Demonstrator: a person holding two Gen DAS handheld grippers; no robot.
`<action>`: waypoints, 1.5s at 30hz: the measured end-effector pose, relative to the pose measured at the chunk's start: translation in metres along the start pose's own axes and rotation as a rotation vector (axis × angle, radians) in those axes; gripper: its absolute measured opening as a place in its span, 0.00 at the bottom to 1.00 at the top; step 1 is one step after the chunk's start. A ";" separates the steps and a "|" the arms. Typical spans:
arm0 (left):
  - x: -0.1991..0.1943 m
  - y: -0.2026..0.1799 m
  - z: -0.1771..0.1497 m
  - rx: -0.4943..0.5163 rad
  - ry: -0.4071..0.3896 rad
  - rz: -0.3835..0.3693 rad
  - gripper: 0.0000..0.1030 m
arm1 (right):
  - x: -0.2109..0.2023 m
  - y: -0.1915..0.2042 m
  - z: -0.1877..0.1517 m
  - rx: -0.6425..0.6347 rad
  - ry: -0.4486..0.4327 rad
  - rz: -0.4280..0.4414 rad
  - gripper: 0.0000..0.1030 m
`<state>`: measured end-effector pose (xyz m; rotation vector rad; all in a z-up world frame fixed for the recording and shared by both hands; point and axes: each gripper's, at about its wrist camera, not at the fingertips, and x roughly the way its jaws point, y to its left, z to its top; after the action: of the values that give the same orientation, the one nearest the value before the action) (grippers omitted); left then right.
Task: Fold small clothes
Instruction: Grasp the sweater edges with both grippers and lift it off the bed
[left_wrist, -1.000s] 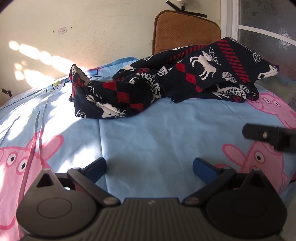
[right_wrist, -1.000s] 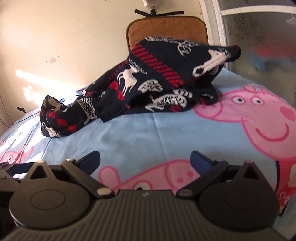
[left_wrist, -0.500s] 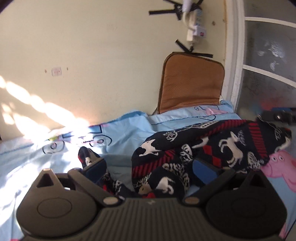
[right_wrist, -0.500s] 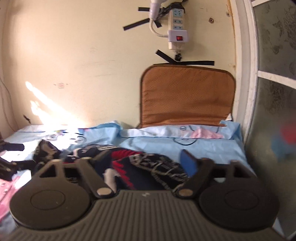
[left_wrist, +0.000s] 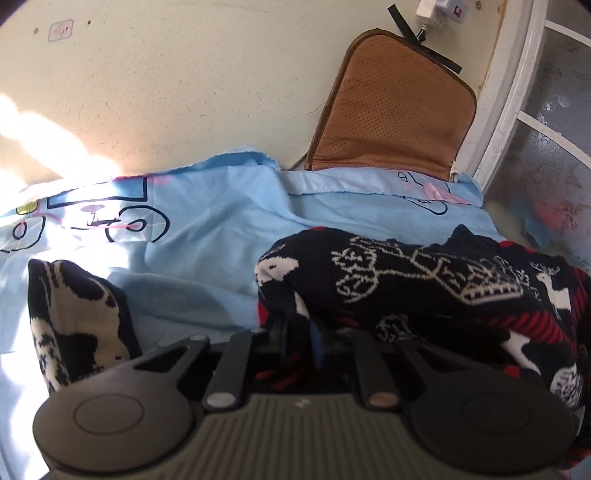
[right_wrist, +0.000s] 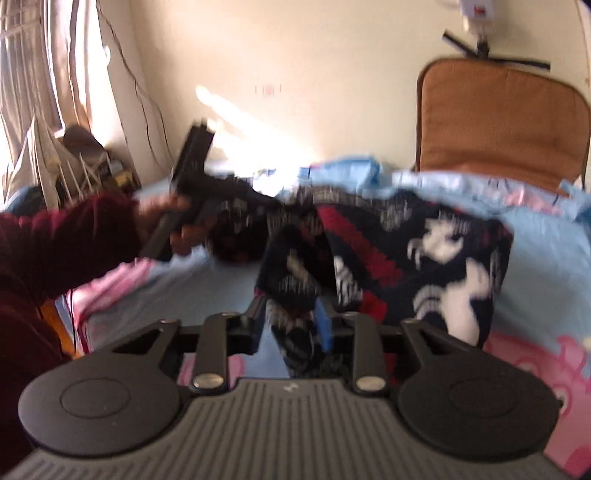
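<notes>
A small dark navy knit sweater with white reindeer and red stripes lies bunched on the light blue cartoon bedsheet. My left gripper is shut on a fold of the sweater at its left edge. A loose sleeve lies to the left. In the right wrist view, which is blurred, my right gripper is shut on another part of the sweater and lifts it off the sheet. The left gripper shows there too, held in a hand with a maroon sleeve.
A brown cushion leans on the cream wall behind the bed. A white door frame with frosted glass stands at the right. A power strip is taped to the wall. Curtains and clutter stand at the far left.
Both grippers moved forward from the near part of the bed to the sweater and closed on it. The right view has swung left and the sweater is rising.
</notes>
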<state>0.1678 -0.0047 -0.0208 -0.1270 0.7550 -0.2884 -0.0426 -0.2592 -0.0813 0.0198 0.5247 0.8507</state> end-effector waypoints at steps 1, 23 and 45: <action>0.000 -0.001 0.003 -0.009 0.005 0.015 0.15 | -0.005 -0.004 0.011 0.013 -0.066 -0.001 0.63; -0.170 -0.024 0.023 -0.038 -0.416 -0.057 0.09 | 0.002 -0.014 0.102 0.005 -0.186 -0.293 0.10; -0.432 -0.076 -0.009 0.065 -0.886 0.294 0.08 | -0.120 0.157 0.182 -0.330 -0.568 -0.327 0.10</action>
<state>-0.1527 0.0537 0.2725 -0.0690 -0.1199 0.0393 -0.1375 -0.2063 0.1640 -0.1215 -0.1485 0.5654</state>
